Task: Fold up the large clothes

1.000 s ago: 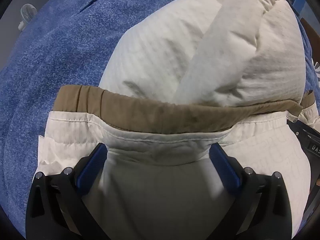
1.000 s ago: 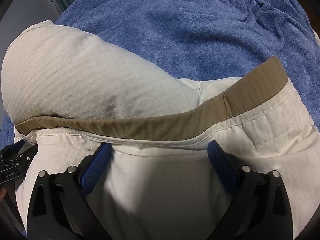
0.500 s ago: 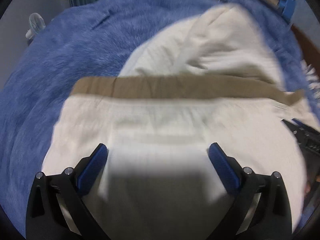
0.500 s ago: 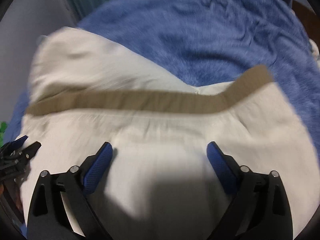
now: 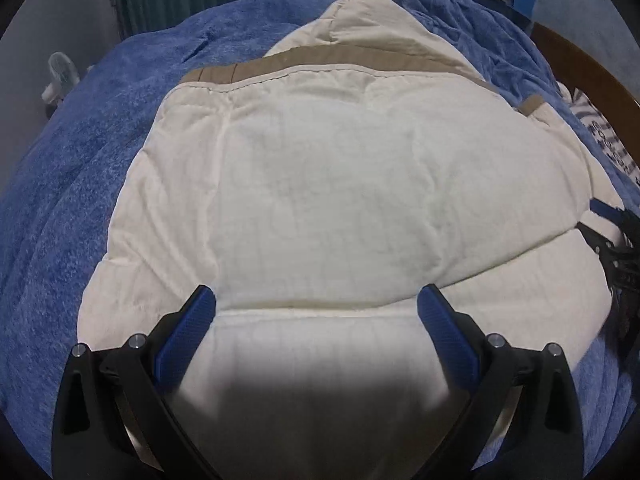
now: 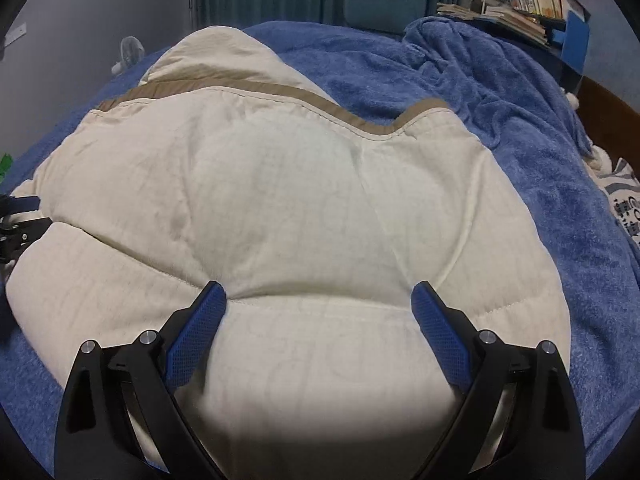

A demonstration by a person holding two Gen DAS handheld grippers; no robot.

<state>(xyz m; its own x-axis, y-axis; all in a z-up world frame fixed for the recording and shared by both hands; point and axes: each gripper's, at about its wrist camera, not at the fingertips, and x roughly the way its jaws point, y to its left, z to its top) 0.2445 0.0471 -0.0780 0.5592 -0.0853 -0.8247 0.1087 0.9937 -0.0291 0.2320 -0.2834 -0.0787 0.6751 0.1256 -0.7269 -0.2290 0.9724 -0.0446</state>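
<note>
On the blue blanket (image 5: pixel 80 208) the cream jacket (image 5: pixel 320 200) now lies folded flatter — both tongs (image 5: pixel 316 312) (image 6: pixel 318 306) gape, empty.

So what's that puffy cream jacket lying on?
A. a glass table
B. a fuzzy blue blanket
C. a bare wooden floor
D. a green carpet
B: the cream jacket lies on a fuzzy blue blanket that shows around its left, far and right edges in both wrist views.
</note>
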